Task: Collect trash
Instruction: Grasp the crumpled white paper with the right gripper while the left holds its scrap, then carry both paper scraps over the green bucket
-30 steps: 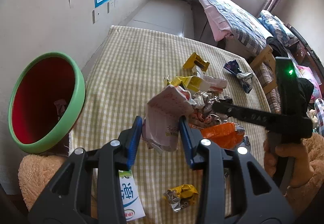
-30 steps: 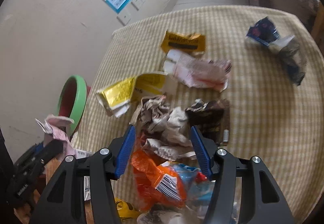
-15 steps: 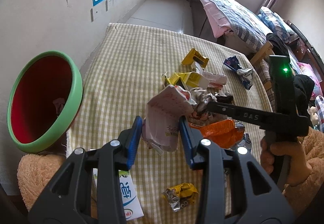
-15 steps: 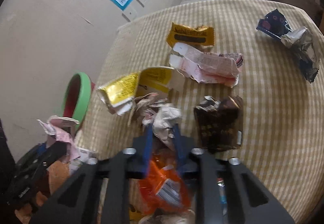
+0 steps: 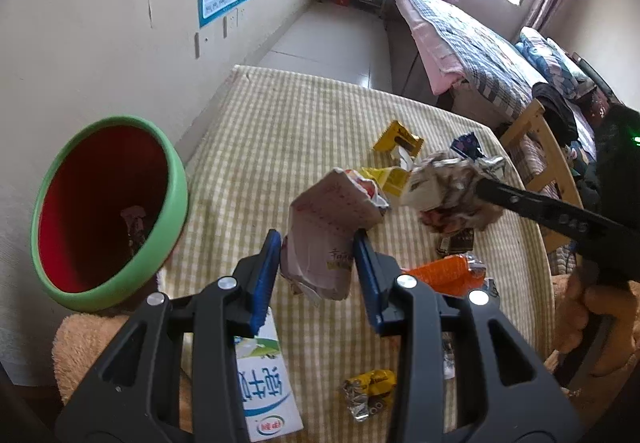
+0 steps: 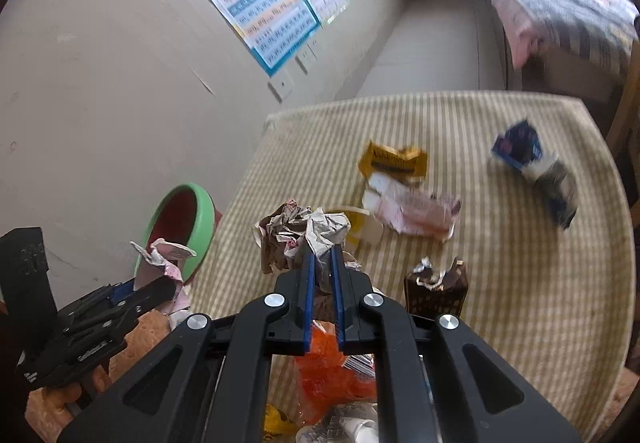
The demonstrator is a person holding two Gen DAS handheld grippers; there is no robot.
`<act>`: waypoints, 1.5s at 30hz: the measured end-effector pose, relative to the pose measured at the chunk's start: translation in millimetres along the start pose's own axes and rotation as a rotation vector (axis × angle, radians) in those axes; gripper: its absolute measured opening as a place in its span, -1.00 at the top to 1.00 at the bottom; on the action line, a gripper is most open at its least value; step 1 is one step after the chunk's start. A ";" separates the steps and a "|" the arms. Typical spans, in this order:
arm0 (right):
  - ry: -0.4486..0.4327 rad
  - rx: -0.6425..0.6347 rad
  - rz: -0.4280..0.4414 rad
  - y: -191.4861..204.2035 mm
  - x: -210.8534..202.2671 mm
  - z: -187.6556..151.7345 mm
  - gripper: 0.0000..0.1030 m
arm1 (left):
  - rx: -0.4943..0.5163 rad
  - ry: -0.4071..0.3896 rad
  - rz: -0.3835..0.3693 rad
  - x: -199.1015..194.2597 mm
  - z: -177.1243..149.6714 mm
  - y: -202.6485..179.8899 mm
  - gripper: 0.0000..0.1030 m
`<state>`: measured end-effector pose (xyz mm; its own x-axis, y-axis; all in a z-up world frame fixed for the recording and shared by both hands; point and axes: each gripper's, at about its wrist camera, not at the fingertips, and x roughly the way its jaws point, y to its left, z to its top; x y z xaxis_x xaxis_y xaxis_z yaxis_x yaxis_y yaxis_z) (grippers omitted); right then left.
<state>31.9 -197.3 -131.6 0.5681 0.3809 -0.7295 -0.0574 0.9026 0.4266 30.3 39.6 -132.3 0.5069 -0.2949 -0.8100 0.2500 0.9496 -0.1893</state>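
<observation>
My left gripper point(image 5: 316, 243) is shut on a crumpled pink and white paper wrapper point(image 5: 328, 219), held above the checked tablecloth point(image 5: 280, 131). My right gripper point(image 6: 322, 257) is shut on a crumpled grey and white wrapper ball point(image 6: 296, 235), lifted off the table; the ball point(image 5: 448, 187) also shows in the left wrist view. The green bin with a red inside point(image 5: 104, 211) stands left of the table and holds a scrap at its bottom. In the right wrist view the bin point(image 6: 180, 223) sits behind the pink wrapper point(image 6: 164, 259).
Loose trash lies on the table: a yellow wrapper point(image 6: 394, 161), a pink packet point(image 6: 412, 209), a blue and silver wrapper point(image 6: 536, 171), a brown wrapper point(image 6: 436, 291), an orange bag point(image 5: 444, 275), a milk carton point(image 5: 264, 379), a gold foil point(image 5: 370, 389). A bed point(image 5: 472, 43) and wooden chair point(image 5: 540, 151) stand beyond.
My right gripper has shut on the grey wrapper ball and lifted it off the pile. The left gripper has kept still with the pink wrapper.
</observation>
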 end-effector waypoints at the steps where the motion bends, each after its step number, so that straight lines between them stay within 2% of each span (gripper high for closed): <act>1: -0.010 -0.005 -0.001 2.7 -2.2 0.7 0.85 | -0.002 -0.003 0.002 -0.8 1.4 1.4 0.30; 7: -0.041 -0.031 0.012 20.4 -13.6 9.7 0.85 | -0.013 -0.037 0.032 -11.1 6.6 12.2 0.30; 14: -0.022 -0.070 0.049 42.4 -12.2 11.5 0.85 | -0.050 -0.064 0.070 -19.5 11.2 33.6 0.30; 45: 0.023 -0.160 0.136 108.0 15.1 17.7 0.85 | -0.151 -0.083 0.149 -30.4 4.7 82.5 0.30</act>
<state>48.7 -97.7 -87.1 0.5278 0.5039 -0.6837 -0.2630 0.8624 0.4325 39.4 126.4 -120.6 0.5963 -0.1520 -0.7882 0.0441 0.9866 -0.1570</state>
